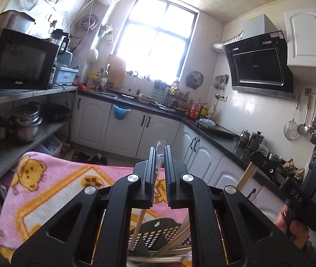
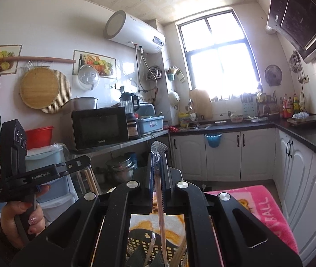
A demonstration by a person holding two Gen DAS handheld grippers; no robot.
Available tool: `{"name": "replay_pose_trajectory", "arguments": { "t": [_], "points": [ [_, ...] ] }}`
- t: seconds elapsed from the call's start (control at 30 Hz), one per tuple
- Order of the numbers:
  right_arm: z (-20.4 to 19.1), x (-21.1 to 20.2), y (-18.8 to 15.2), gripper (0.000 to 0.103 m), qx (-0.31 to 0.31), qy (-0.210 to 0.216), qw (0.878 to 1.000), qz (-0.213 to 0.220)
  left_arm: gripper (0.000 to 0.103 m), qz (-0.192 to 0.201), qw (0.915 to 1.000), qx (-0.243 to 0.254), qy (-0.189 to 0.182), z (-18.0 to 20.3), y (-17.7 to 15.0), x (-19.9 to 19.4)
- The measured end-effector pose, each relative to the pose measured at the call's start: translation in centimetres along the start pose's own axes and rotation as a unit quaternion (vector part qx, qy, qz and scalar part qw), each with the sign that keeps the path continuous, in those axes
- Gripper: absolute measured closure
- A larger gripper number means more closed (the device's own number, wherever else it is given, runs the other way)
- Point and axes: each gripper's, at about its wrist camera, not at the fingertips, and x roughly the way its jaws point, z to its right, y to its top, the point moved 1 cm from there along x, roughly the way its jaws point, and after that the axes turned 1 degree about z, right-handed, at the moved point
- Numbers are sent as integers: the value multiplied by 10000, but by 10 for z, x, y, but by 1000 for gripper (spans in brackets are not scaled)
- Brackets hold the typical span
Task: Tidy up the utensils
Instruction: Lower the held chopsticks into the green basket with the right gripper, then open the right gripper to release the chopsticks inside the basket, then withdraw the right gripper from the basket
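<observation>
Matt black plastic tongs [image 1: 159, 153], fluffy pink cloth blanket [image 1: 53, 184], wooden chopsticks [image 1: 138, 224]

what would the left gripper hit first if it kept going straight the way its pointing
Nothing close, it seems. The left gripper, shut on a clear plastic utensil, points over the pink blanket toward the white corner cabinets. Those look first in line, though depth is unclear.

The black basket [image 1: 158, 238] is cut off by the lower edge in both views, its base hidden behind the claw linkages. The chopsticks [image 1: 135, 229] in it run out of frame. The clear wrapped utensil [image 2: 160, 211] above the basket is too transparent to identify. Labels on the bottles [image 1: 199, 109] are too small to read.
</observation>
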Motion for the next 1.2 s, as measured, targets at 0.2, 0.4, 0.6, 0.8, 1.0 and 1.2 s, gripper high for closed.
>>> {"name": "replay_pose_trajectory", "arguments": {
  "t": [0.2,0.4,0.6,0.8,1.0,1.2],
  "points": [
    [-3,14,-18,97,-17,-19,9998,-179,98,-207,9998,-29,70,-6,-19,14],
    [-4,25,-35,97,17,-33,9992,-410,98,-457,9989,-40,72,-7,-37,25],
    [-5,29,-49,97,53,-61,9979,-638,98,-674,9976,-114,90,-12,-54,30],
    [-4,31,-63,81,157,-109,9950,-985,77,-869,9958,-250,131,-20,-67,24],
    [-1,25,-71,71,303,-151,9930,-1132,55,-1018,9940,-370,149,-25,-73,13],
    [1,13,-75,65,373,-210,9909,-1274,29,-1131,9927,-342,235,-23,-77,0]
  ]
}}
